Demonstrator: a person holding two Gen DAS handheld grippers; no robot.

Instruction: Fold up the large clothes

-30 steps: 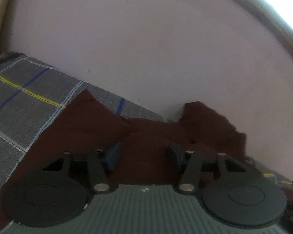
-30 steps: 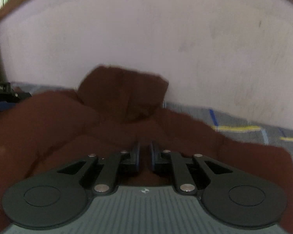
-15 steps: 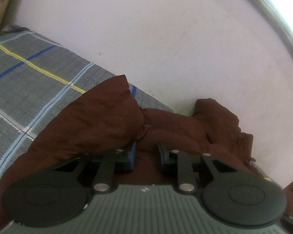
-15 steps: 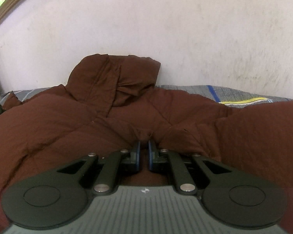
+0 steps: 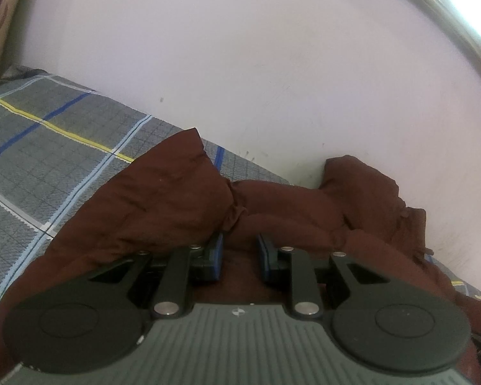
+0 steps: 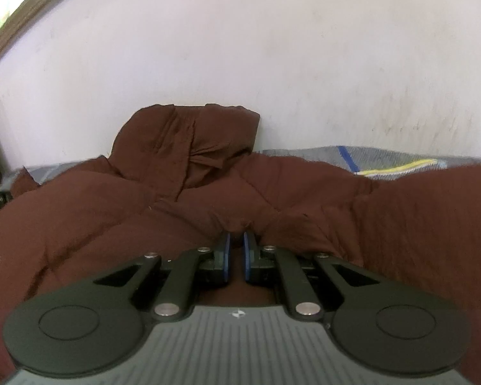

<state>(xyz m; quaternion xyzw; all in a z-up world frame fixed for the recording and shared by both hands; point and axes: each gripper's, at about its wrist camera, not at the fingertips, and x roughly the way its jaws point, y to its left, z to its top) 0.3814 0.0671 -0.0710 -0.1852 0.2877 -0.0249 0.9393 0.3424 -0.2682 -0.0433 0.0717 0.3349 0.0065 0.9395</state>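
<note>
Left gripper (image 5: pixel 239 250) jaws narrow, pinching a fold of brown jacket (image 5: pixel 163 205), right gripper (image 6: pixel 236 250) jaws nearly together, clamped on the jacket (image 6: pixel 208 199), jacket spread on checked bedsheet (image 5: pixel 41 147), hood (image 6: pixel 189 141) against pale wall (image 6: pixel 240 48).

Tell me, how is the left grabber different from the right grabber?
The left gripper has a wider gap between its blue pads; the right gripper has its pads almost together. The left gripper pinches a thick bunch of the brown jacket; the right gripper pinches only a thin fold of it. The checked bedsheet fills much of the left gripper's view, little of the right's. Both are black and grip the same jacket.
</note>
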